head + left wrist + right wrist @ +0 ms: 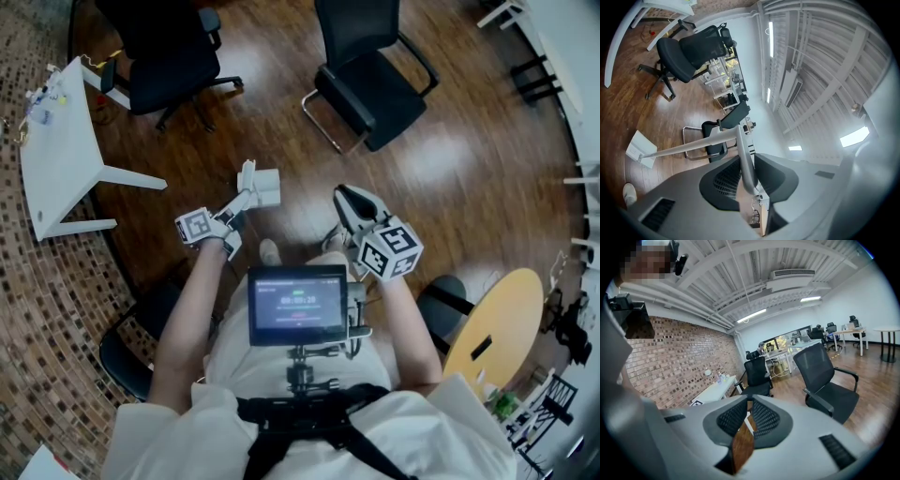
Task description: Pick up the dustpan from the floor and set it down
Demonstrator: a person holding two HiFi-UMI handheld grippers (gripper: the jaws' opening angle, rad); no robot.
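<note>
The white dustpan (263, 186) has a long pale handle (693, 146), and its pan (640, 148) sits low over the wooden floor. I cannot tell whether it touches the boards. My left gripper (241, 203) is shut on the upper end of that handle, which runs up between its black pads (723, 180) in the left gripper view. My right gripper (351, 201) hovers to the right of the dustpan, apart from it. Its jaws (748, 405) are shut with nothing in them.
A black cantilever chair (370, 80) stands ahead, and a black office chair (169, 56) is at the back left. A white table (58, 150) is on the left, by a patterned carpet. A round yellow table (502, 328) is at the right. A shoe (270, 251) shows below the dustpan.
</note>
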